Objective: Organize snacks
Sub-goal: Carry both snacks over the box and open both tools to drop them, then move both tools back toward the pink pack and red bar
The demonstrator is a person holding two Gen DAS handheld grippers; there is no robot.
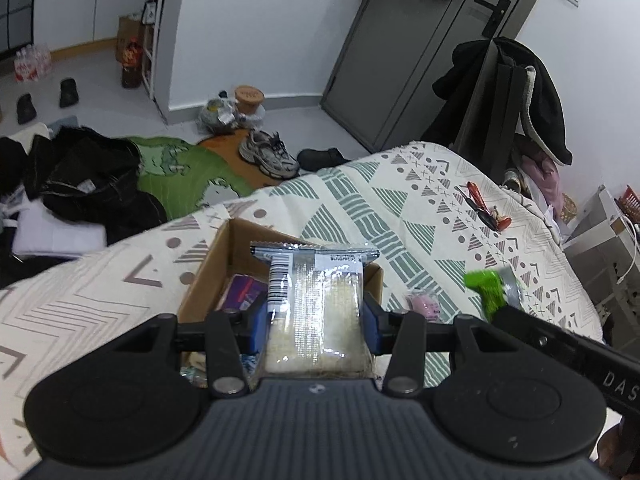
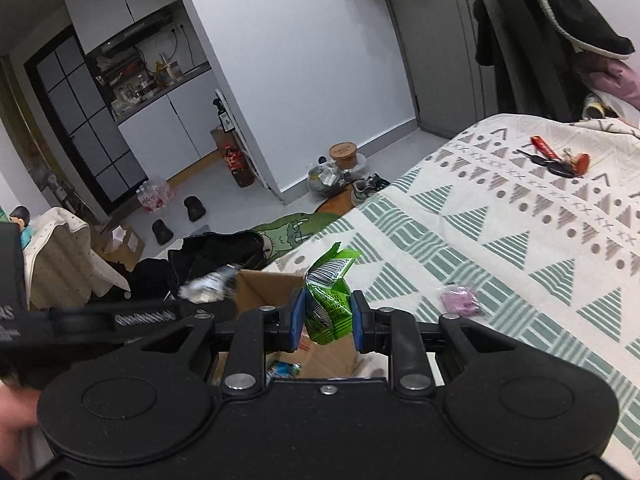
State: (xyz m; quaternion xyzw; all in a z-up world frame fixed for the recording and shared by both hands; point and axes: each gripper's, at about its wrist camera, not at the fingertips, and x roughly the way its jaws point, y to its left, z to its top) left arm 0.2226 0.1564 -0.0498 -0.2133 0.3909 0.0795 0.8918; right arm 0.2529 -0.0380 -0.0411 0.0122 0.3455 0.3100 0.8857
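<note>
My left gripper is shut on a clear-wrapped pale cracker packet and holds it over an open cardboard box on the bed. A purple snack lies inside the box. My right gripper is shut on a green snack packet above the same box; this packet also shows at the right in the left wrist view. A small pink packet lies on the bedspread beside the box, also in the right wrist view. A blue-wrapped snack lies in the box.
The patterned bedspread spreads right of the box, with keys and a red tag farther back. Clothes, shoes and a green rug cover the floor beyond the bed edge. A chair with a black coat stands at the far side.
</note>
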